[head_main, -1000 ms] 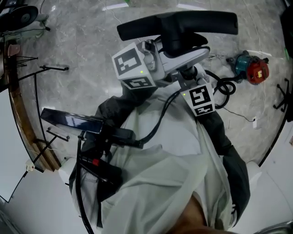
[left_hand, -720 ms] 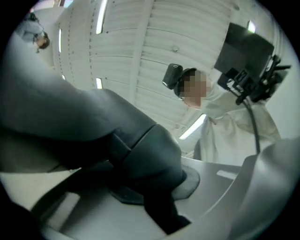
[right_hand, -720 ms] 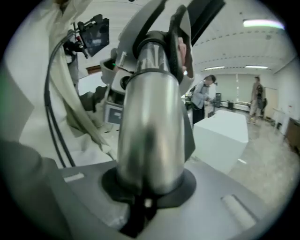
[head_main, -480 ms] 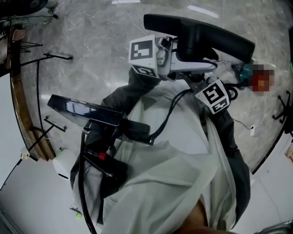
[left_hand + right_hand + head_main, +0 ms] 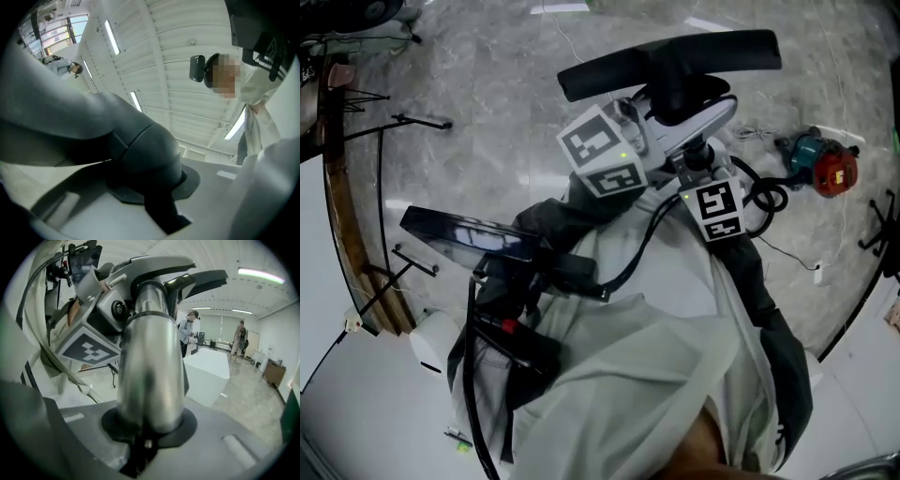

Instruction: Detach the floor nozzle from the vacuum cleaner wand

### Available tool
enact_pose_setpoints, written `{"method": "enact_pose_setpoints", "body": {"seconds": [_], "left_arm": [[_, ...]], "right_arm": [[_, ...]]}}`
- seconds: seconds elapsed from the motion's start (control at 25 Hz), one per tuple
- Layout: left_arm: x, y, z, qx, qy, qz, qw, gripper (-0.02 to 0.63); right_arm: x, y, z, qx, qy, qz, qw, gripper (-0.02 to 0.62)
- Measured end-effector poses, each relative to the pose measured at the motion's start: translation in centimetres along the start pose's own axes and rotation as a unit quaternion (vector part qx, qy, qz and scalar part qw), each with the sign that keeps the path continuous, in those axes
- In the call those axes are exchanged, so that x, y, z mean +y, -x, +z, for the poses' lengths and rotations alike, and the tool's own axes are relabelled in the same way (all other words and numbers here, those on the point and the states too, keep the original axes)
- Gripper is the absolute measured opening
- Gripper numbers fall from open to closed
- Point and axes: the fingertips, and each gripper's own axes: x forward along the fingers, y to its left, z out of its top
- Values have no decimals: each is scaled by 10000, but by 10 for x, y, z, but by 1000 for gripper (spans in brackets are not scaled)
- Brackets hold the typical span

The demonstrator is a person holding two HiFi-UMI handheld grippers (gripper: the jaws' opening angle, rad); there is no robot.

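Over a grey marble floor, the right gripper clamps the silver wand at frame centre, while the left gripper seemingly squeezes the floor nozzle at its dark neck.

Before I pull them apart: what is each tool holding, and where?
The left tool clamps the floor nozzle at its dark rounded neck; the right tool clamps the silver wand on its tube, near the nozzle end.
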Motion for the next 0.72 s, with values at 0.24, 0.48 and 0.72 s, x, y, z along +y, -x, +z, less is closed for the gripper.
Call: {"method": "enact_pose_setpoints", "body": {"seconds": [0.24,0.48,0.72], "left_arm": [[-32,18,18,-120,105,-1926,9812,77],[3,49,90,-1366,192,-1811,9737,77],[38,72,66,-369,-460,-871,9945,78]], "right_arm": [[35,4,14,-217,281,1524,9877,69],[17,9,-13,-200,-174,1146,9931,69],[-17,6,-18,-158,-636,517,9965,71]]}}
